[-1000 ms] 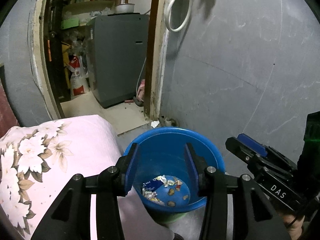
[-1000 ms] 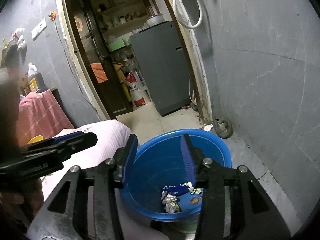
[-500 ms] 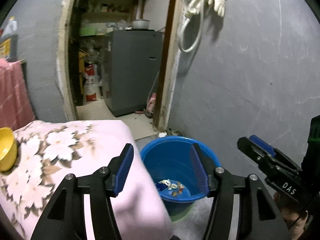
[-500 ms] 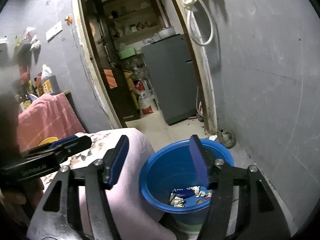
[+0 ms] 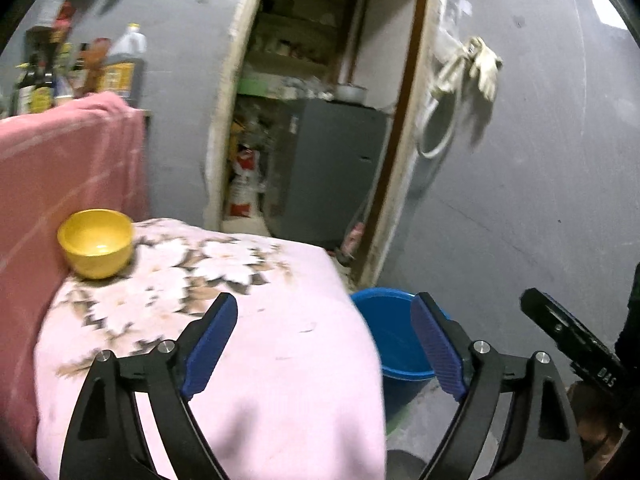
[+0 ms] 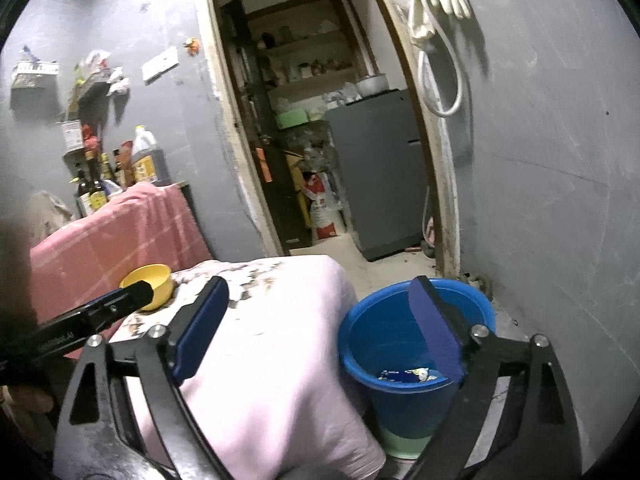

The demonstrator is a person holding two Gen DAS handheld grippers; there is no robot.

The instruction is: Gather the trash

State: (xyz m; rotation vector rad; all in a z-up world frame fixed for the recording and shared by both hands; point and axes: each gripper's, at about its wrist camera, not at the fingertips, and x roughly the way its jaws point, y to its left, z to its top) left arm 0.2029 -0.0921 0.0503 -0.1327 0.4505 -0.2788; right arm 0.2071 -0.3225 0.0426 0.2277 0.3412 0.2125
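A blue bucket [image 6: 416,336] stands on the floor beside a table draped in pink flowered cloth [image 5: 256,320]. Crumpled wrappers [image 6: 412,375] lie at its bottom. In the left wrist view only the rim and part of the bucket [image 5: 396,340] show past the cloth's edge. My left gripper [image 5: 324,344] hangs over the cloth's corner, its jaws opening, nothing between them. My right gripper [image 6: 320,328] spans the gap between cloth and bucket, jaws opening wide and empty. Each gripper shows in the other's view, the right one [image 5: 568,336] at lower right and the left one [image 6: 92,312] at lower left.
A yellow bowl [image 5: 96,242] sits on the cloth near a pink towel [image 5: 68,160]. Bottles [image 6: 120,176] stand on a shelf behind. A doorway leads to a room with a grey cabinet [image 6: 380,176]. Gloves and a hose [image 6: 440,20] hang on the grey wall.
Both grippers drew back and up from over the bucket and swung left toward the table. Their jaws widened. The yellow bowl and towel came into view.
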